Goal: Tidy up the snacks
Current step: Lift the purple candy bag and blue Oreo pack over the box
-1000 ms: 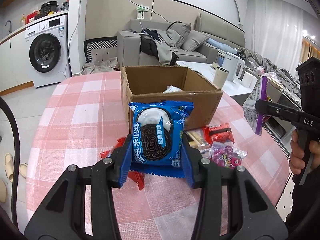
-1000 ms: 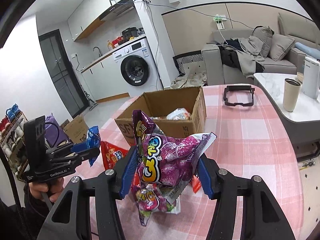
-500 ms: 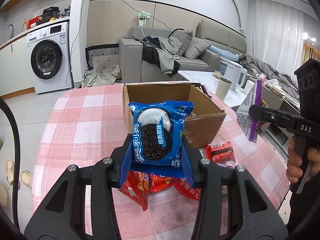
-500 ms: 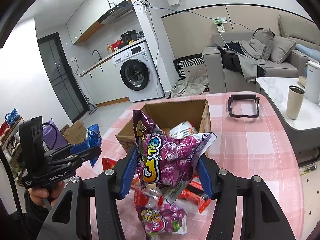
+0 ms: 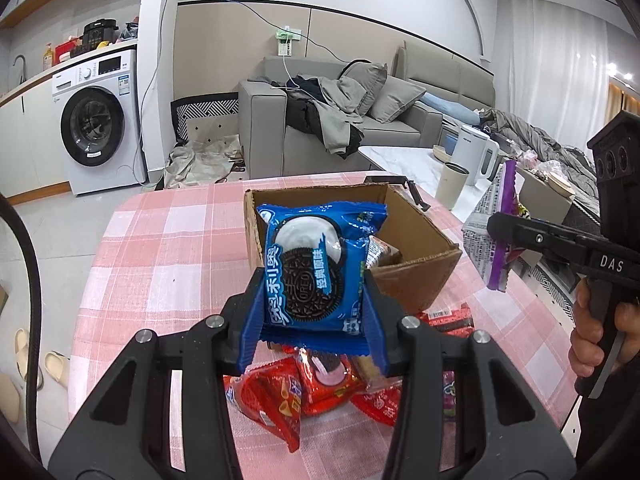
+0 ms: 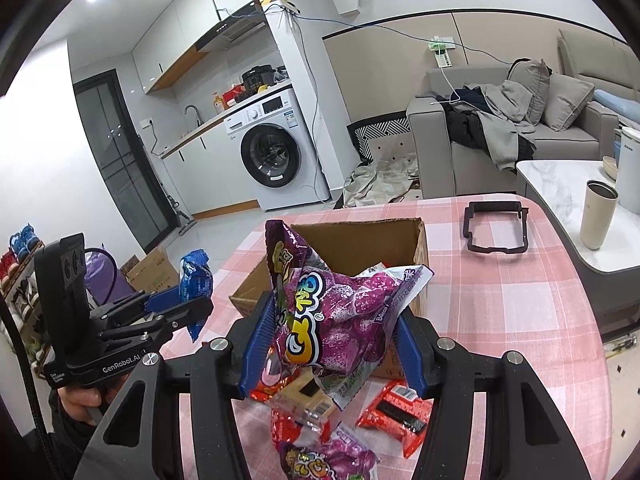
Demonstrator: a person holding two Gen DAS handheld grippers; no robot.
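L gripper [image 5: 314, 314] pinches blue Oreo cookie packet [image 5: 316, 268], held above the bench w/ pink-checked cloth [image 5: 160, 248]. R gripper [image 6: 330, 340] pinches purple crinkly snack bag [image 6: 340, 312]. Open brown cardboard box [image 5: 412, 276] at 12 o'clock of both, a few packets inside. Red wrappers [image 5: 280, 396] loose at 6 o'clock of box.

Right gripper [image 6: 332, 344], near centre, clamps a purple snack bag [image 6: 340, 312] above the pink checked table [image 6: 520, 304]. Beyond it stands an open cardboard box [image 6: 360, 240]. At left, the left gripper [image 6: 188, 304] grips a blue packet [image 6: 196, 280]. Red packets [image 6: 396, 408] lie nearest.
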